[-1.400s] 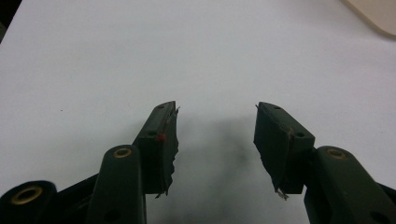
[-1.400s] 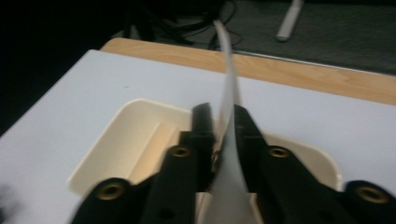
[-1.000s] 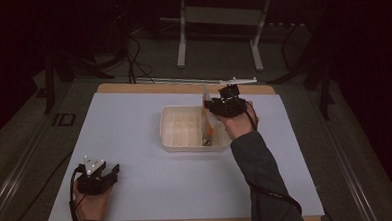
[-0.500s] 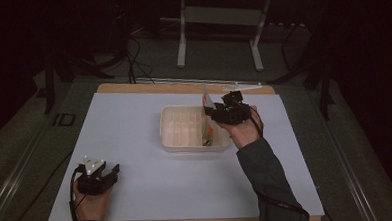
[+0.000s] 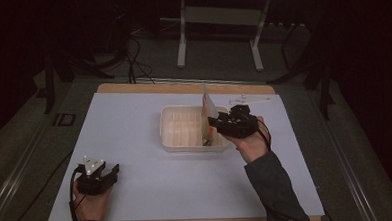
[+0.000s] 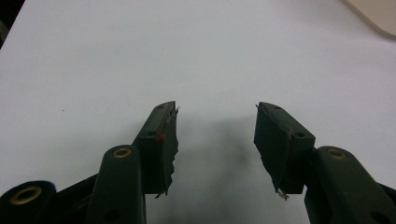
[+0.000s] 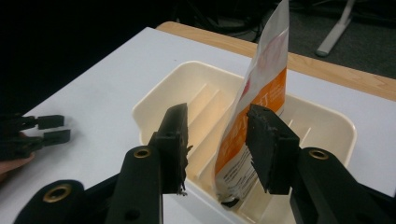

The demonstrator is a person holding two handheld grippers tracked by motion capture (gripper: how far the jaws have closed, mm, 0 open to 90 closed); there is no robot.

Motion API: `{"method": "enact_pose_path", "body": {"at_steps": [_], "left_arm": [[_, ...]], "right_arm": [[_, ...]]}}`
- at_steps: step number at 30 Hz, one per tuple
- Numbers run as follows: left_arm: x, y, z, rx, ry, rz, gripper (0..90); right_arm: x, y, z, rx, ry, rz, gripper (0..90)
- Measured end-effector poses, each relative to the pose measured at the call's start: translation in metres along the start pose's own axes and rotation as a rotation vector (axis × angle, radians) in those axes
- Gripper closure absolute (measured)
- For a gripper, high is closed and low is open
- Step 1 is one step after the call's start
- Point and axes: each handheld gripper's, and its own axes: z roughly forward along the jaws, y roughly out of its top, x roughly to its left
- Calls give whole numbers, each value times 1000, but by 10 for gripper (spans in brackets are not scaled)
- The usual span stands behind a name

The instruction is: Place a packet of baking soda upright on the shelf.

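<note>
Standing upright in the cream tray, orange pouch between the right gripper's just-opening, parted jaws

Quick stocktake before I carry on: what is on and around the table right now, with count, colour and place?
Ribbed plastic tray: one, cream, middle of table.
Orange-and-white foil pouch: one, standing upright in the tray's right end, between the right gripper's open jaws.
Table sheet: one, pale blue-white, over a wooden top.
Metal stand legs: grey, on the floor beyond the table.
Left gripper: one, black, open, near-left corner over bare sheet.
Right gripper: one, black, jaws just opening, at the tray.
</note>
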Motion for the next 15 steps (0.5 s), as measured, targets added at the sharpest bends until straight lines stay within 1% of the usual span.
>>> {"method": "enact_pose_path", "body": {"at_steps": [7, 10, 15], "left_arm": [[0, 0, 0, 0, 2, 1, 488], [0, 0, 0, -2, 4, 0, 488], [0, 0, 0, -2, 3, -4, 484]], "right_arm": [[0, -17, -15, -35, 22, 7, 600], [-2, -26, -18, -42, 9, 8, 610], [-10, -45, -23, -58, 9, 41, 614]]}}
